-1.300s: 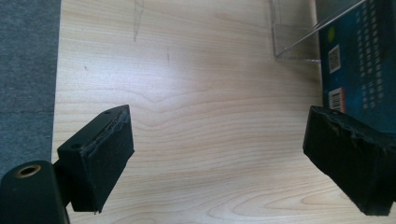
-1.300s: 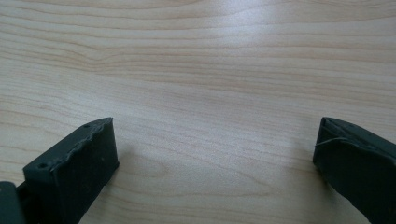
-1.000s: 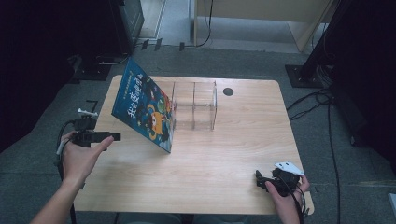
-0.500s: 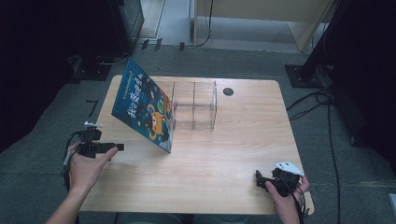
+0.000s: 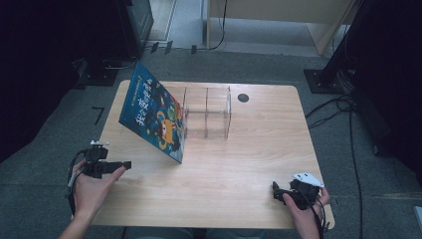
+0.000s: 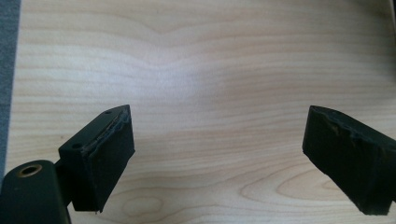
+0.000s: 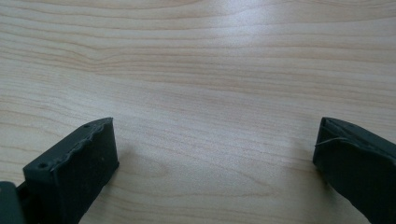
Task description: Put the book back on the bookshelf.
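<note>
Item 1: picture book (image 5: 154, 119), colourful cover, standing tilted at the far left of the desk (image 5: 239, 169), its top leaning left, its right edge against the clear acrylic organizer (image 5: 208, 113).

Item 2: organizer, transparent, divided into compartments, far centre; we see nothing inside it.

Item 3: left claw (image 5: 124, 165), near left edge of the desk, jaws wide apart, holding nothing, well short of the book.

Item 4: right claw (image 5: 275, 191), near right corner, jaws wide apart, holding nothing over bare wood.

Status: we judge the work barely begun; the book is ungripped and outside the organizer. Grasping and placing it are left.
</note>
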The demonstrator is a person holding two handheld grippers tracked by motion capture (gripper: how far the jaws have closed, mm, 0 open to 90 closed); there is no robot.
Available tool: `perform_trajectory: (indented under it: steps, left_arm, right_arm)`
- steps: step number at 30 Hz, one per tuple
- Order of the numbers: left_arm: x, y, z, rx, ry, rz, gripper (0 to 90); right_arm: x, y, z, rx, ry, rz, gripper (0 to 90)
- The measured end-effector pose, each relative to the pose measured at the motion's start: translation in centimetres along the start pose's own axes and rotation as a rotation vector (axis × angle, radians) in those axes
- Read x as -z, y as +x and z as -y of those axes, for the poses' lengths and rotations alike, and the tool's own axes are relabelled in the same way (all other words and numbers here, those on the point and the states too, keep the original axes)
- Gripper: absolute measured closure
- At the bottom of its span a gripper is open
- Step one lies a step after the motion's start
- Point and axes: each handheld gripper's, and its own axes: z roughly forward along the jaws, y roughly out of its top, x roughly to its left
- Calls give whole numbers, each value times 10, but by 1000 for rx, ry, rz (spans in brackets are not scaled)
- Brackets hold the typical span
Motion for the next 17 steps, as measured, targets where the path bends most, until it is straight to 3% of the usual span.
perform_trajectory:
  steps: [5, 10, 17]
  left_arm:
    - [-5, 1, 10, 17, -1, 6, 94]
    - [-9, 1, 18, -7, 0, -16, 94]
    - [-15, 1, 24, -7, 4, -15, 94]
  right_arm:
    - [0, 0, 0, 0, 0, 0, 0]
    - [0, 0, 0, 0, 0, 0, 0]
    - [0, 0, 0, 0, 0, 0, 0]
